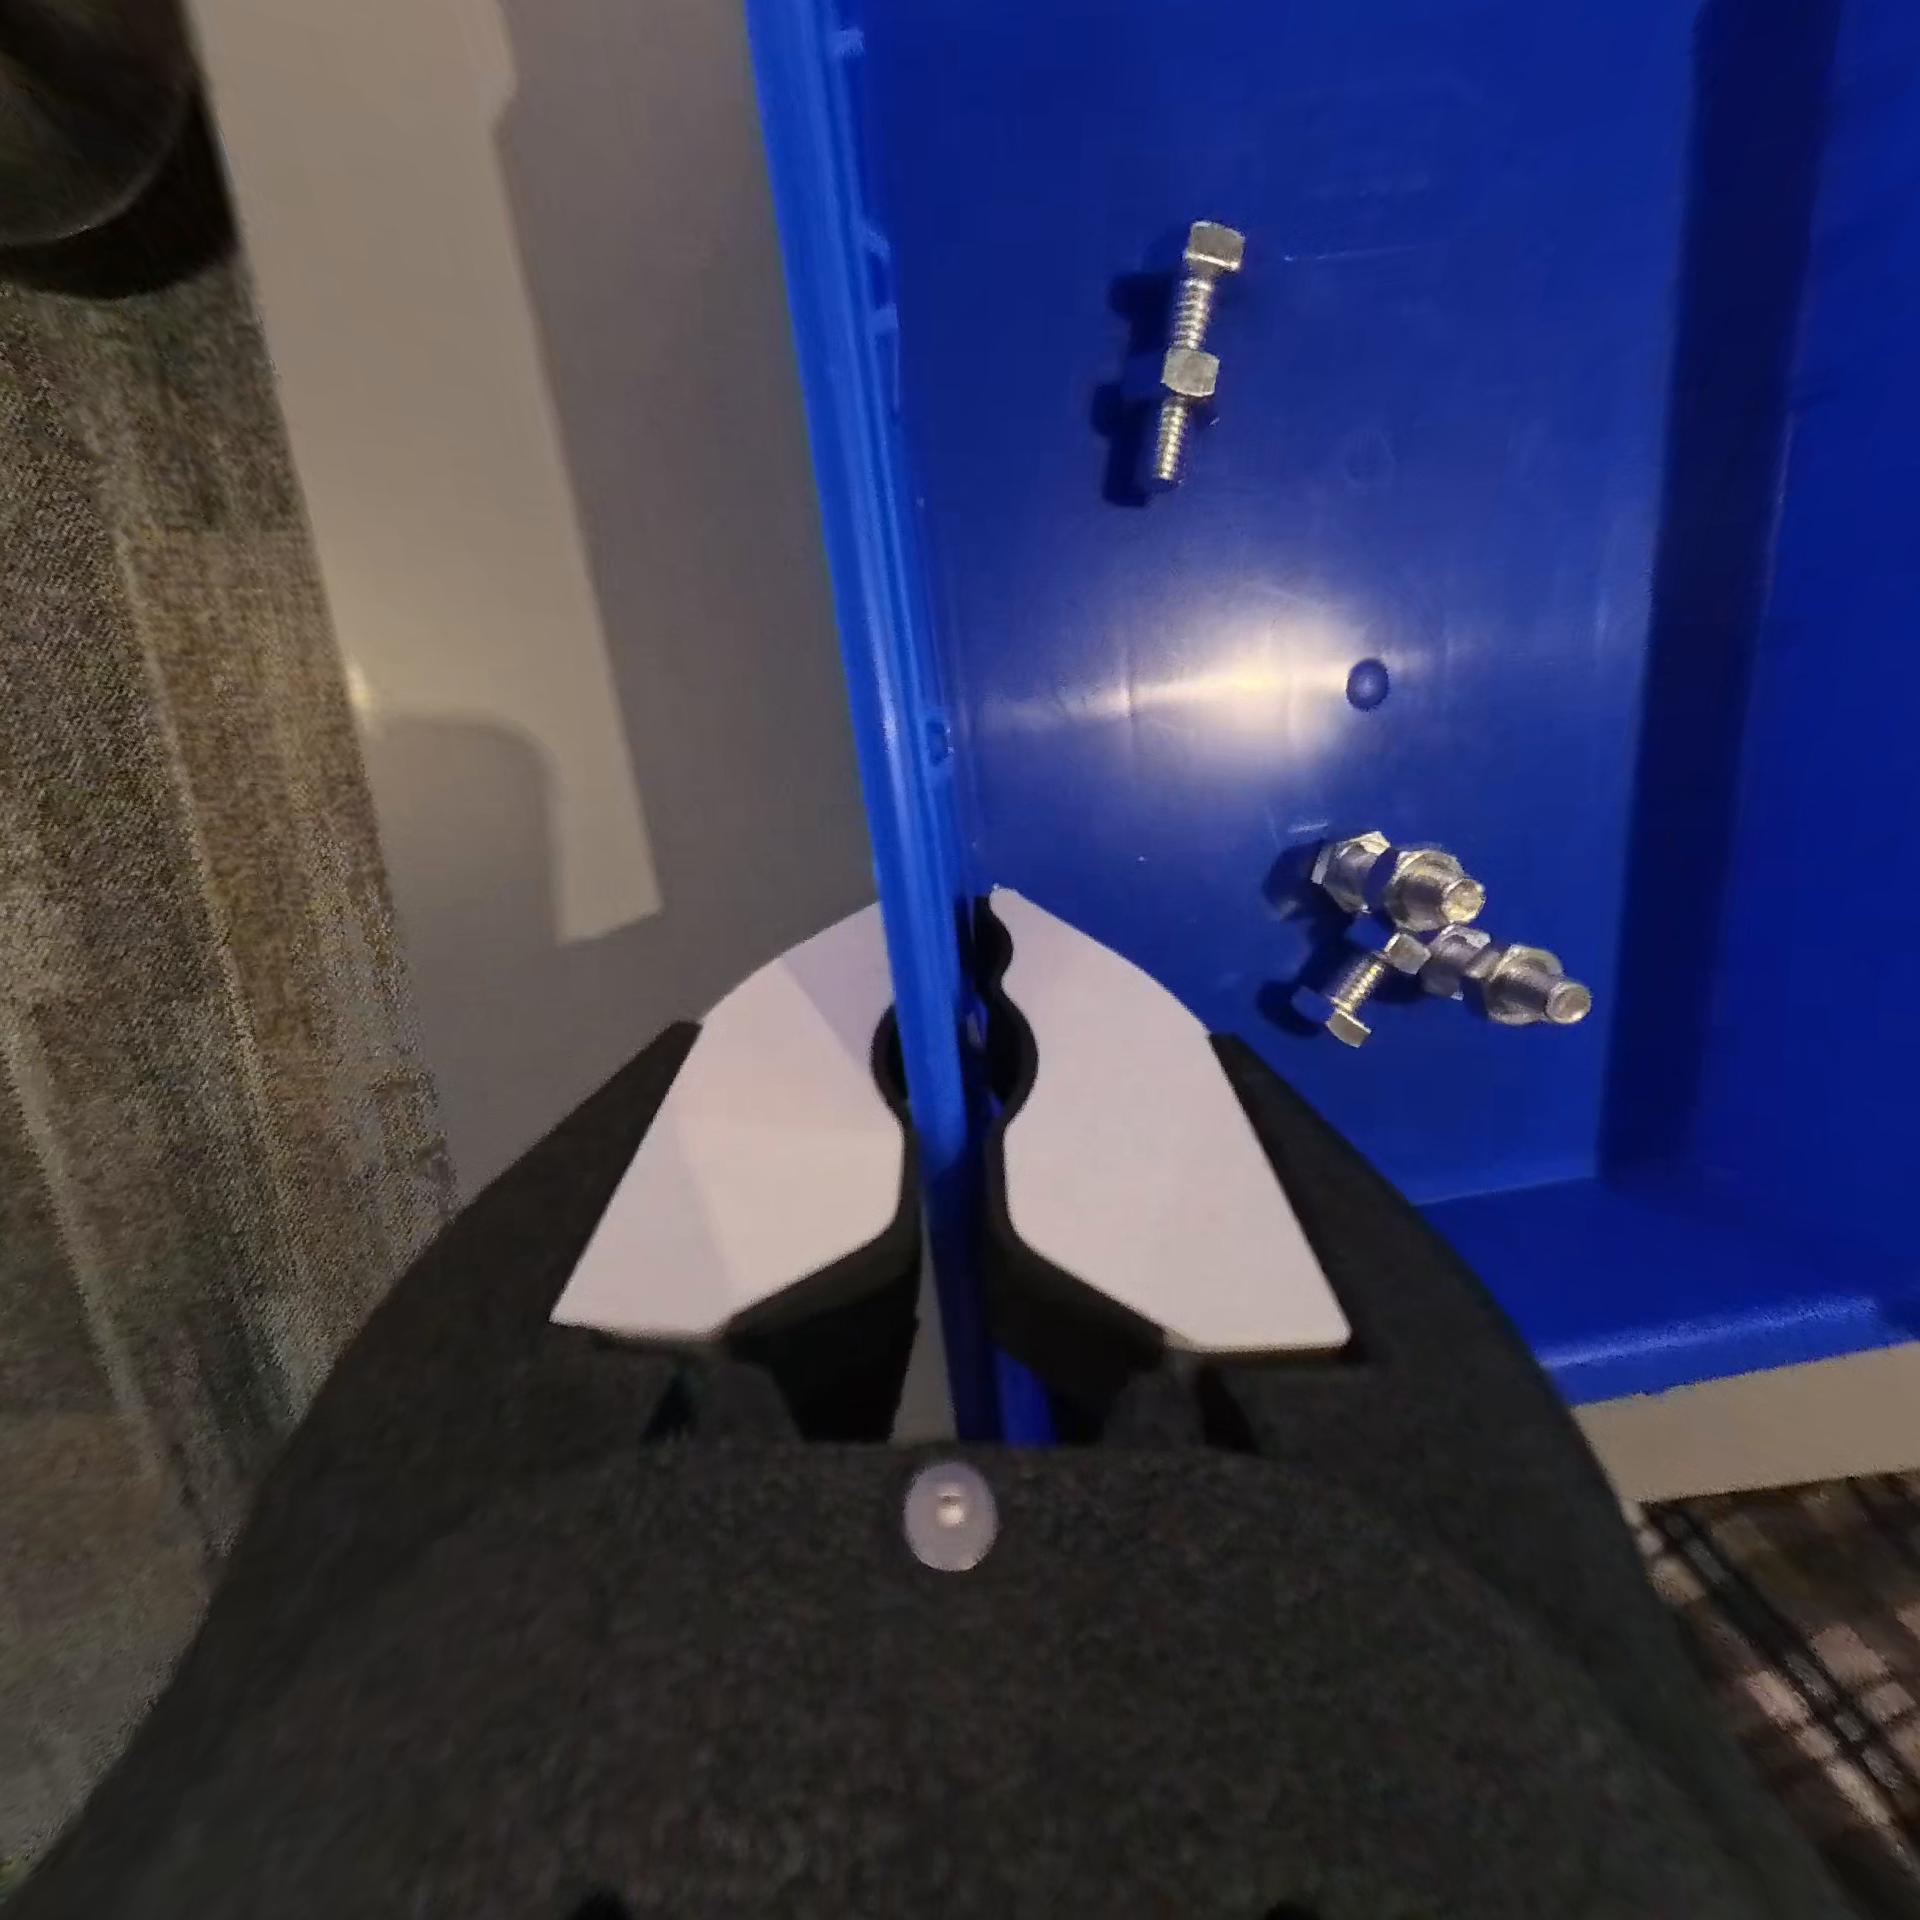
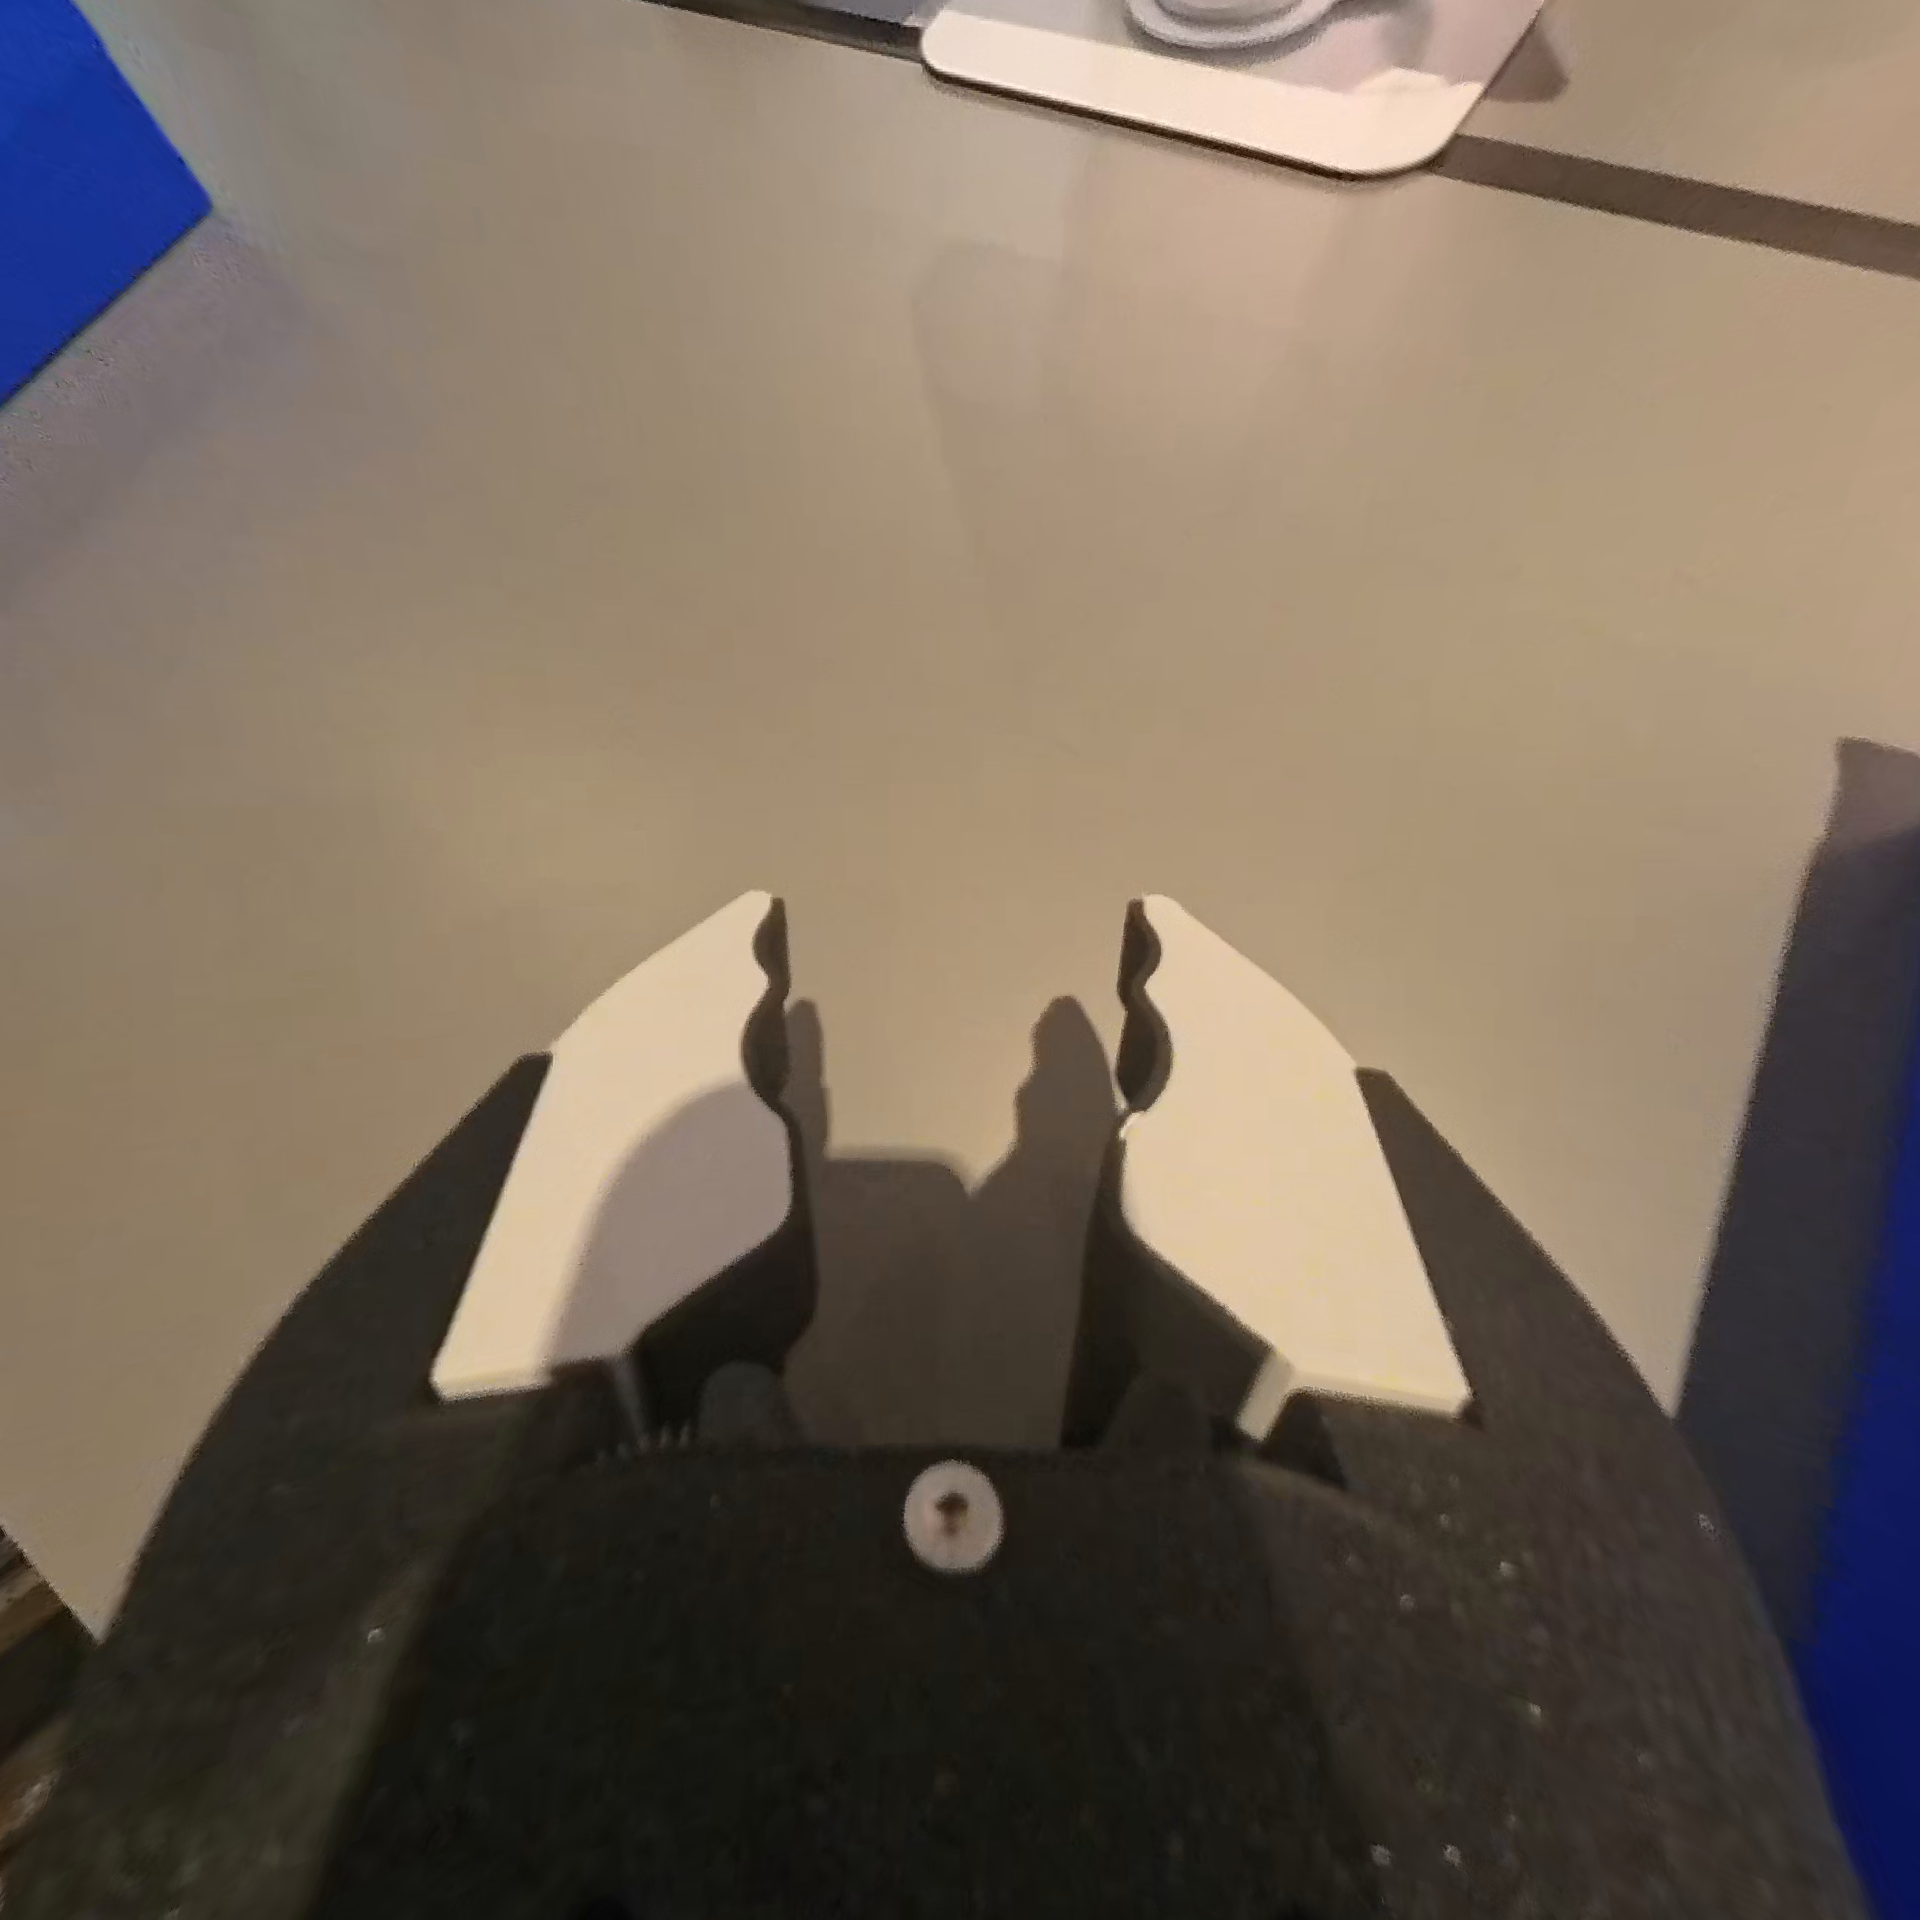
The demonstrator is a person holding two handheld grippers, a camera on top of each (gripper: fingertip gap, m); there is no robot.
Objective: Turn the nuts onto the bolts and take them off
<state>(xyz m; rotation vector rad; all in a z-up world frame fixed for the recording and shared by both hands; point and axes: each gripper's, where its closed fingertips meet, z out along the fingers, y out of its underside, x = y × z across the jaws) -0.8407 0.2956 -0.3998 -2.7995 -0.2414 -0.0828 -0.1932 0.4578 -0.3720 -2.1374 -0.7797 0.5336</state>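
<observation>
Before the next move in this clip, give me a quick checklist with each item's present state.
1. Left gripper clamped on the blue bin's wall: ok.
2. Right gripper open and empty: ok.
3. Far bolt lying apart, nut partway along: ok.
4. Two near bolts touching or crossed, awkward pick: not ok.
5. Any loose nuts in the bin: cannot tell.
6. Right gripper over the bin: not ok, it faces bare table.

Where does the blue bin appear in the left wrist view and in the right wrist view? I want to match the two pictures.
Left wrist view: the blue bin fills the right half; the left gripper is shut on its side wall, and bolts with nuts lie inside.
Right wrist view: only a blue corner shows at the upper left edge, likely the same bin; the right gripper is open and empty.
Shared landmark: the pale tabletop.
</observation>
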